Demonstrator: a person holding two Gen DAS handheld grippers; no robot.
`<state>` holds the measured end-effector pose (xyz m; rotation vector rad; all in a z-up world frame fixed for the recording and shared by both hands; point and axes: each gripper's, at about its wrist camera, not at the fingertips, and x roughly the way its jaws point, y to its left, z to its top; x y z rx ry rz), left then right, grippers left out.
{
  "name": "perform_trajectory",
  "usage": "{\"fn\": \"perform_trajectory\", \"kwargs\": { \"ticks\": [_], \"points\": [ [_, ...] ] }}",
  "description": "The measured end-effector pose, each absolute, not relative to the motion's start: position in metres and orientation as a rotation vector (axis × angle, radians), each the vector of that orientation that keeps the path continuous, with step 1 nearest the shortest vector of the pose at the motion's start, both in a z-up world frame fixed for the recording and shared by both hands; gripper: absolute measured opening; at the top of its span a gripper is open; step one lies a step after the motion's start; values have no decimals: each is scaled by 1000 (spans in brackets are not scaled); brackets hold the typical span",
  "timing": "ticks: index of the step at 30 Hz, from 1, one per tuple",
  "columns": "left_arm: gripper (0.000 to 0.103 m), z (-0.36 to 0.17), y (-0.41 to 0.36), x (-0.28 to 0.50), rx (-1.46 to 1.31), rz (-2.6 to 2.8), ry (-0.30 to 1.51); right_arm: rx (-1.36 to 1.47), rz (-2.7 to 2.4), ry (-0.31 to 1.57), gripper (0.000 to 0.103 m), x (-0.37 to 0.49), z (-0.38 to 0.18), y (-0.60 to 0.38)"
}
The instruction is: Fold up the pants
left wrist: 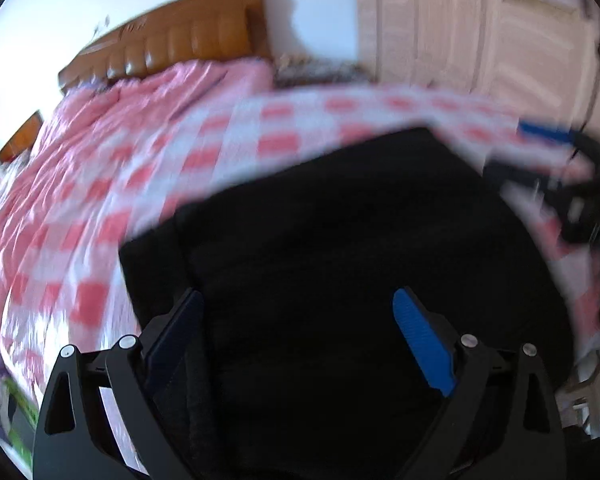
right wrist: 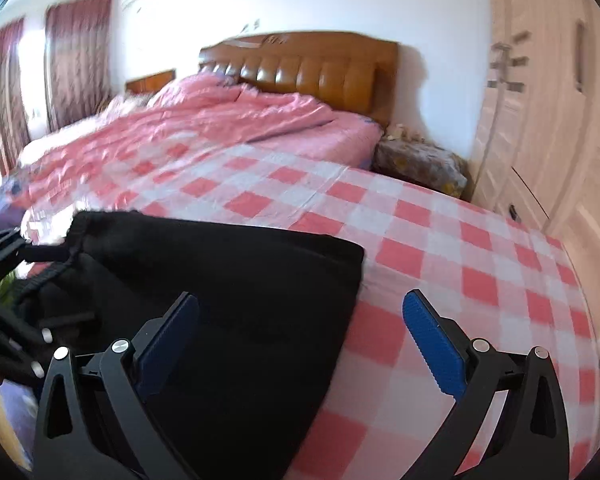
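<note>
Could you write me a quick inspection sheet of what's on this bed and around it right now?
Surface: bed with pink-and-white checked sheet, rumpled pink quilt near the headboard.
Job's things: black fabric pants, lying folded on the sheet.
Clutter: patterned bundle beside the bed.
Grippers: left gripper open above the pants, nothing held; right gripper open over the pants' edge, nothing held.
Cables: nothing seen.
Surroundings: brown padded headboard, pale wardrobe doors, dark red curtains.

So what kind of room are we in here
Most likely a bedroom: a bed with a checked pink sheet, a padded brown headboard against the wall, and tall pale wardrobe doors beside it.
</note>
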<state>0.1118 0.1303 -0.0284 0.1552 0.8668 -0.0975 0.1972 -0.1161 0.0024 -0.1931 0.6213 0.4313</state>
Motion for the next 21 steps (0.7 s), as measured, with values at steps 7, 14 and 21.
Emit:
{"fn": "perform_trajectory", "kwargs": {
  "ticks": [7, 14, 21],
  "points": [
    [102, -43, 159, 100, 98, -134, 794, -337, 437, 723, 98, 250, -30, -72],
    [102, -52, 163, 107, 81, -161, 708, -289, 428, 748, 98, 264, -34, -79],
    [102, -49, 163, 149, 88, -116, 723, -260, 370, 750, 98, 297, -36, -85]
  ]
}}
